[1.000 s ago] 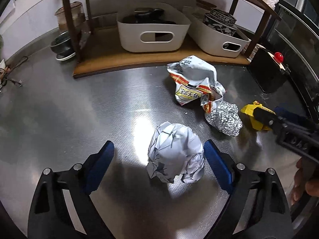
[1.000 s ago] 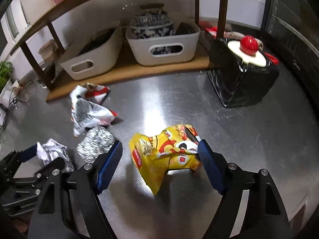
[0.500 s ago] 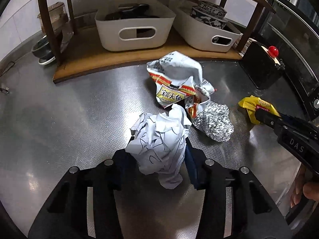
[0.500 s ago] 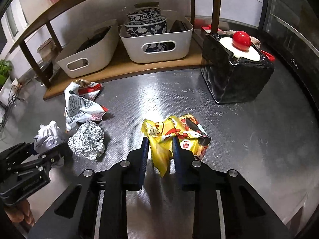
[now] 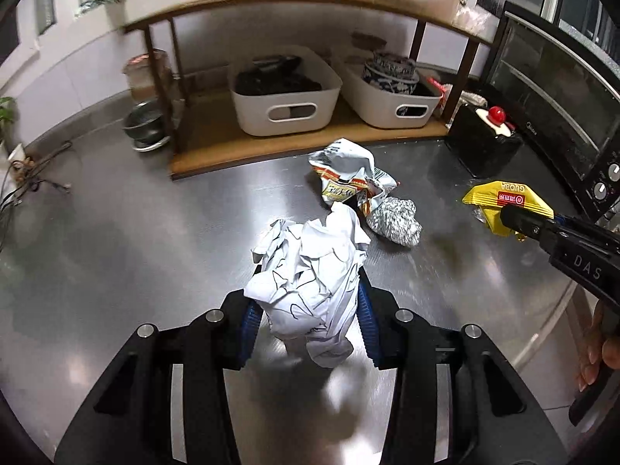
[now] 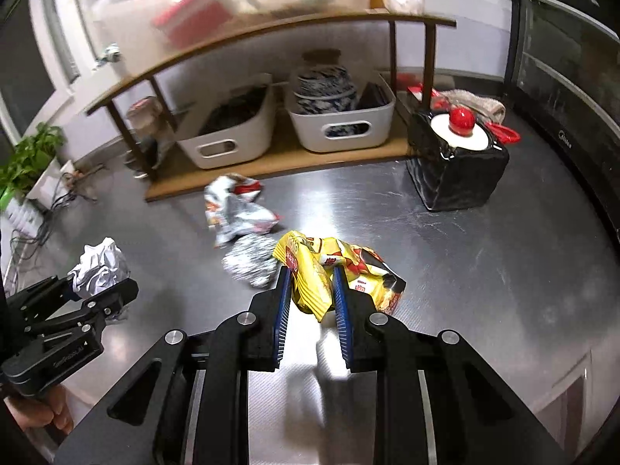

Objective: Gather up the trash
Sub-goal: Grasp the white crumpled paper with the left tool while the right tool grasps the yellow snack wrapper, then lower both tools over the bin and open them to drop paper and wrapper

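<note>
**Both claws now lifting trash off the counter**

The steel counter in front of the wooden shelf is dropping away: I'm raising both hands. A second ago both claws were wide; now the left claw is clamping the crumpled white paper, and the right claw is pinching the creased yellow snack bag. Foil ball and torn white wrapper are lying below the shelf, uncollected.

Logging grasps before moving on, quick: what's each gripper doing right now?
Left gripper: shut on the crumpled white paper.
Right gripper: shut on the yellow snack bag.
</note>
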Tool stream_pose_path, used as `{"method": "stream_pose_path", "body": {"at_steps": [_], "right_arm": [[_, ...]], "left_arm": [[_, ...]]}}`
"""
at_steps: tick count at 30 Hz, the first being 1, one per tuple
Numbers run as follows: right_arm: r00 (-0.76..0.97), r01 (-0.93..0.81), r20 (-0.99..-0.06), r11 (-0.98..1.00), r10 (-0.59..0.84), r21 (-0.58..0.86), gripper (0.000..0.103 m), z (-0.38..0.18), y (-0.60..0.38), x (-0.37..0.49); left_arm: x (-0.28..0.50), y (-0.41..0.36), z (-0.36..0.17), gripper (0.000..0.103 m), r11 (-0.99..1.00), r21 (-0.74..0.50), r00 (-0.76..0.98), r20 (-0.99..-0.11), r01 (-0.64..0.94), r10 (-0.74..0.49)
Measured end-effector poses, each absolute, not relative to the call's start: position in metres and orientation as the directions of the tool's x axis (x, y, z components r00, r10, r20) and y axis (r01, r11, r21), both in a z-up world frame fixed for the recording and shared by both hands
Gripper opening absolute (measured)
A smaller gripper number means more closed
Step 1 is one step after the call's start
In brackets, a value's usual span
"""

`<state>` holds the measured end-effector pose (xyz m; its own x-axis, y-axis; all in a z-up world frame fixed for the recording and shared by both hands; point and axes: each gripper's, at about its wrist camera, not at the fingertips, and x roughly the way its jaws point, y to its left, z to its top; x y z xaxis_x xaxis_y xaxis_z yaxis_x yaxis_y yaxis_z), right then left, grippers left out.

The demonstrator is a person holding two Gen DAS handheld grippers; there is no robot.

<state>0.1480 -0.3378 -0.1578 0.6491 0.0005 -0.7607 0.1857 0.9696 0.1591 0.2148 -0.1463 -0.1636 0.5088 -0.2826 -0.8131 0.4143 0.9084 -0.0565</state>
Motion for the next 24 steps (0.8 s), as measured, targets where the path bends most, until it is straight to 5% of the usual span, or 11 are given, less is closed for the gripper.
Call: {"method": "stream_pose_path", "body": {"at_steps": [13, 24], "right_arm": [[0.663, 0.066, -0.740, 0.976, 0.112, 0.207, 0.023, -0.137, -0.261, 0.075], [0.582, -0.057, -0.778, 0.966, 0.236, 0.251, 0.023, -0.164, -0.207, -0.005]], "left_arm": [[0.122, -0.072, -0.132, 0.042, 0.936, -0.025, 0.567, -0.789, 0.352, -0.235], [0.031, -0.013, -0.169, 0.042, 0.946, -0.044, 0.529, -0.820, 0.322, -0.218]]}}
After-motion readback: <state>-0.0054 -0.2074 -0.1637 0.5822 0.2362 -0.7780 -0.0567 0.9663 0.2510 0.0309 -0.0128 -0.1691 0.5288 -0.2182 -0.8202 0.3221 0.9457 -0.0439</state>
